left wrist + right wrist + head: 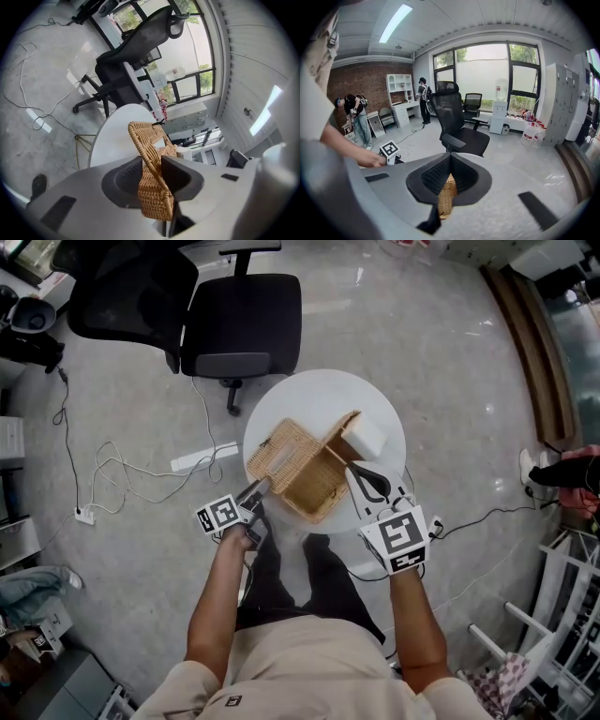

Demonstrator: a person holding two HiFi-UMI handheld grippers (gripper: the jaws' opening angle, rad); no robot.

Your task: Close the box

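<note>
Wicker is sitting in both tools: the left tool (260,487) is clenching the near edge of the open lid (281,451), and the right tool (359,474) is pinching the wall of the box (314,488). The box is resting on the round table (323,390). Risk, as judged: the lid may be slipping from its narrow grip during the swing, or the pull may be dragging the light box toward the table edge.

One wicker box (305,470), one white block (364,437) and one round counter (319,395) are here, with two hand-held grippers (261,488) (361,474).
</note>
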